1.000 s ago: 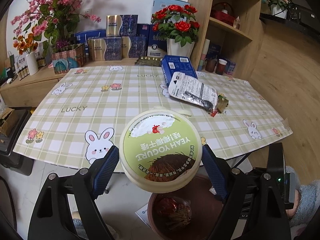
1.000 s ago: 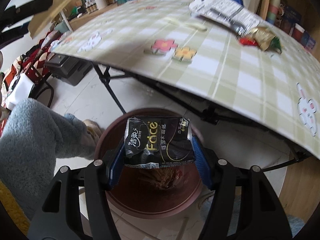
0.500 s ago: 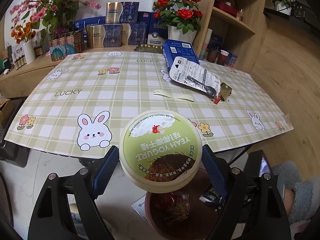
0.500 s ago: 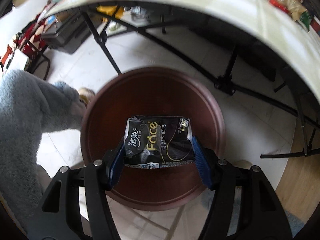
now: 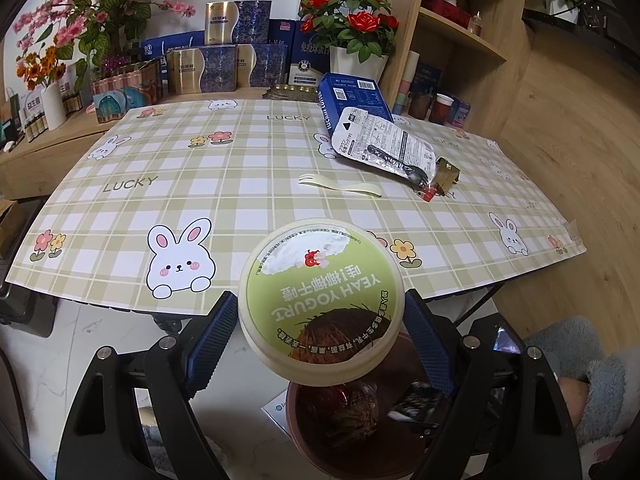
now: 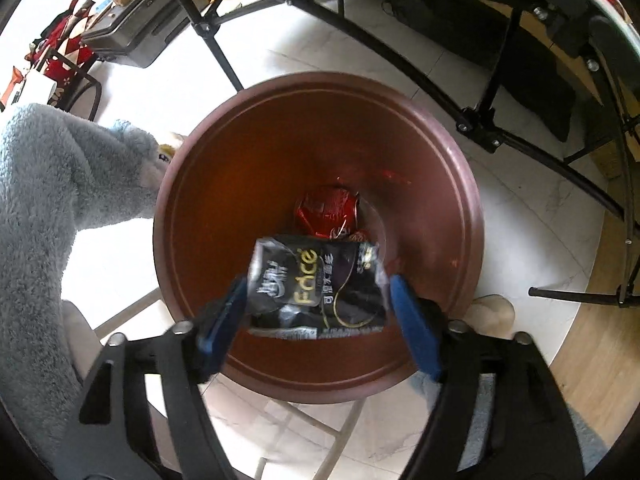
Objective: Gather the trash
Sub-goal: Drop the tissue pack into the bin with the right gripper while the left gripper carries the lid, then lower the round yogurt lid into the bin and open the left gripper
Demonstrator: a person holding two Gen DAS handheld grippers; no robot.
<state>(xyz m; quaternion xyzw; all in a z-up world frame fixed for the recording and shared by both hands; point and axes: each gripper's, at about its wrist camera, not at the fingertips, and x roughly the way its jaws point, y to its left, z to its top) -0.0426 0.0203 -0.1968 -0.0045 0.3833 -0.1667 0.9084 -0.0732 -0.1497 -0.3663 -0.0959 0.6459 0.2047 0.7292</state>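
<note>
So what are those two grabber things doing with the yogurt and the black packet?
A person is clearing trash off the table. The right gripper hangs over the brown bin, and its jaws are opening to drop the black tissue pack in. The left gripper holds the yogurt tub above the bin. A fork, a white packet and a blue box lie on the table.

left wrist view: slants down and forward over the table (image 5: 248, 184), bin (image 5: 298, 432) low in frame. right wrist view: nearly straight down, close above the bin (image 6: 464, 184). shared: bin and black packet (image 6: 316, 284).
</note>
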